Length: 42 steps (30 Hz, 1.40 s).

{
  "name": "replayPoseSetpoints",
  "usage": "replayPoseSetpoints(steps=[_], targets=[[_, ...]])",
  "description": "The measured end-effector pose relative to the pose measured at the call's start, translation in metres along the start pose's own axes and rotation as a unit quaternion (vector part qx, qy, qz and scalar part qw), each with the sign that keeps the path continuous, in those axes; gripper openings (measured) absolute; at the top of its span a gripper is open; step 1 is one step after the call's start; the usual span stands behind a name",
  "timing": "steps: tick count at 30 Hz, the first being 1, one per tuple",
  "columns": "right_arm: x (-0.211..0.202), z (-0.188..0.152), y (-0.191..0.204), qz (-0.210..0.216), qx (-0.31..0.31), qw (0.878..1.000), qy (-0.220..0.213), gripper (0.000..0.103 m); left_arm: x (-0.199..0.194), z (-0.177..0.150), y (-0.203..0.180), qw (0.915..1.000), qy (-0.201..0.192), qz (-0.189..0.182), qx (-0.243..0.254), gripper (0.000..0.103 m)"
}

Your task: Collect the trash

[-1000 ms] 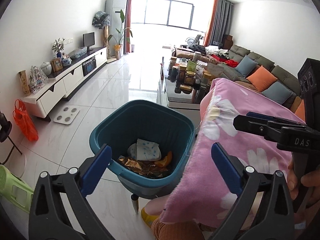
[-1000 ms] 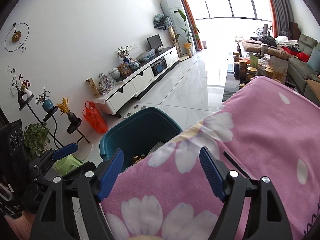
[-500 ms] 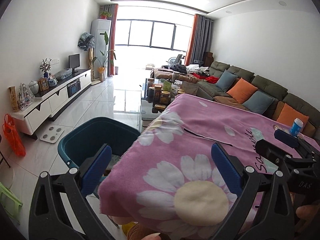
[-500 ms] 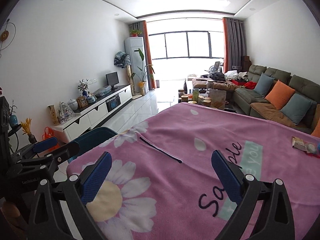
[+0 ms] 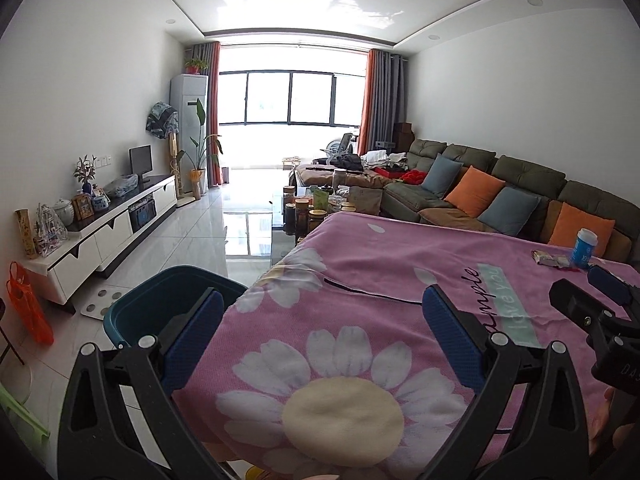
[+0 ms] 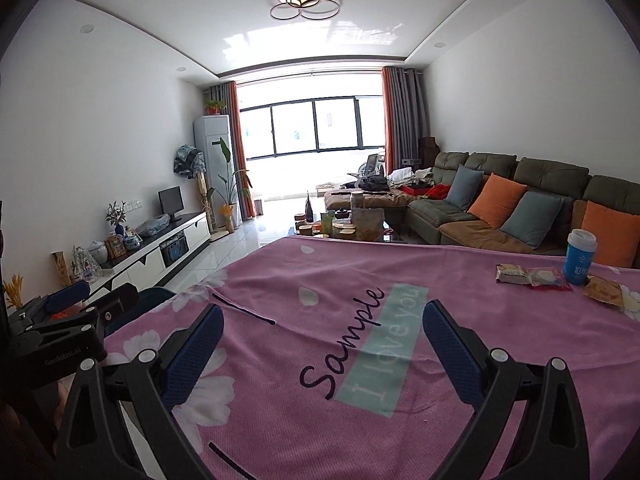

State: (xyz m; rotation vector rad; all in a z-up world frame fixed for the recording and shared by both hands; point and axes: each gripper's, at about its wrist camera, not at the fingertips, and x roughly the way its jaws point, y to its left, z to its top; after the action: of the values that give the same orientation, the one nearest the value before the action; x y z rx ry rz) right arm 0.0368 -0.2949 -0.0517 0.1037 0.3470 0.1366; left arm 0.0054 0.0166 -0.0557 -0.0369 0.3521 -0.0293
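Seen from the left wrist, the left gripper (image 5: 320, 320) is held with its jaws wide and nothing between them, above the pink daisy blanket (image 5: 360, 360); the teal trash bin (image 5: 160, 300) stands on the floor just beside the blanket's edge, partly hidden by it, so a piece dropped short could be lost over that edge. From the right wrist, the right gripper (image 6: 320, 340) is also spread wide and empty, its jaws having just been opening. The snack wrappers (image 6: 528, 276) lie far off beside the upright blue cup (image 6: 580, 256), and the cup could be knocked over if a reach is aimed carelessly.
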Motion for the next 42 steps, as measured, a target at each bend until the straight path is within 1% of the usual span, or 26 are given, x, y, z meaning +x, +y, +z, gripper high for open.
replayPoseSetpoints(steps=[2,12,24,42], targets=[[-0.005,-0.002,-0.001,-0.004,-0.002,1.000,-0.008,0.096,-0.001,0.000,-0.001,1.0000,-0.004,-0.001,0.001,0.098],[-0.020,-0.005,-0.003,-0.016,0.003,1.000,-0.014,0.096,-0.008,-0.004,-0.010,0.9998,-0.019,-0.009,0.006,0.098],[-0.027,-0.006,-0.006,-0.024,0.009,0.999,-0.021,0.096,-0.017,-0.003,-0.015,0.9995,-0.029,-0.009,0.012,0.098],[-0.033,-0.005,-0.007,-0.031,0.013,0.999,-0.024,0.096,-0.018,-0.003,-0.014,0.9994,-0.030,-0.010,0.013,0.098]])
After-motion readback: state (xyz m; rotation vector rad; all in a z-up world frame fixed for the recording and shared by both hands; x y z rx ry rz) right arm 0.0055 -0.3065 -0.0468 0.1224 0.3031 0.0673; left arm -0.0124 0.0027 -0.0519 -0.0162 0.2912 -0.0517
